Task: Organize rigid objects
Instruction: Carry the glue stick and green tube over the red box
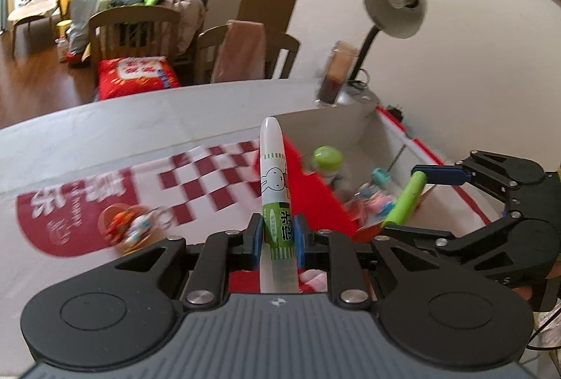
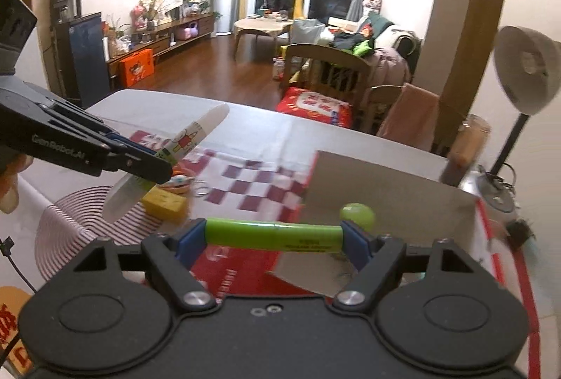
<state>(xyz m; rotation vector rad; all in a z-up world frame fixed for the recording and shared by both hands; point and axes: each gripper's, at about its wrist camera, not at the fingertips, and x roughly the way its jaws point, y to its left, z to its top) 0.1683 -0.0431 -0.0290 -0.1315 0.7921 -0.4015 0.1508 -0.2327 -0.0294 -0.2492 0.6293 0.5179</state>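
**Two pens in transit to the box: both tools loaded**

Item 1. Left tool [image 1: 277,235]: clenched on a white plastic pen with a green printed label and rabbit drawing [image 1: 275,189]. You grip it by the lower barrel, with the white capped end pointing forward and up beyond the pads. In the right wrist view the same pen [image 2: 182,147] slants across the frame, clear of the worktop.

Item 2. Right tool [image 2: 273,235]: jaws stand wide and grip a lime-green cylindrical marker [image 2: 273,235] end to end, so it lies crosswise between the blue pads [image 2: 187,237].

Item 3. Destination: open cardboard box with red outer walls and pale inner walls [image 1: 329,122], standing on the white worktop [image 1: 105,126]. It already holds small toys, among them a lime-green round-topped one [image 1: 326,158].

Item 4. Remaining stock: an orange toy keychain [image 1: 126,226] and a yellow block [image 2: 164,201] lie on the red-and-white chequered cloth [image 1: 210,179].

Step in hand, as judged: carrying both pens to the box. Next, bring each tool over the box opening, past the near wall, then let go low so neither pen bounces out.

Pose: both tools point forward and downward, side by side, with the right tool nearer the box.
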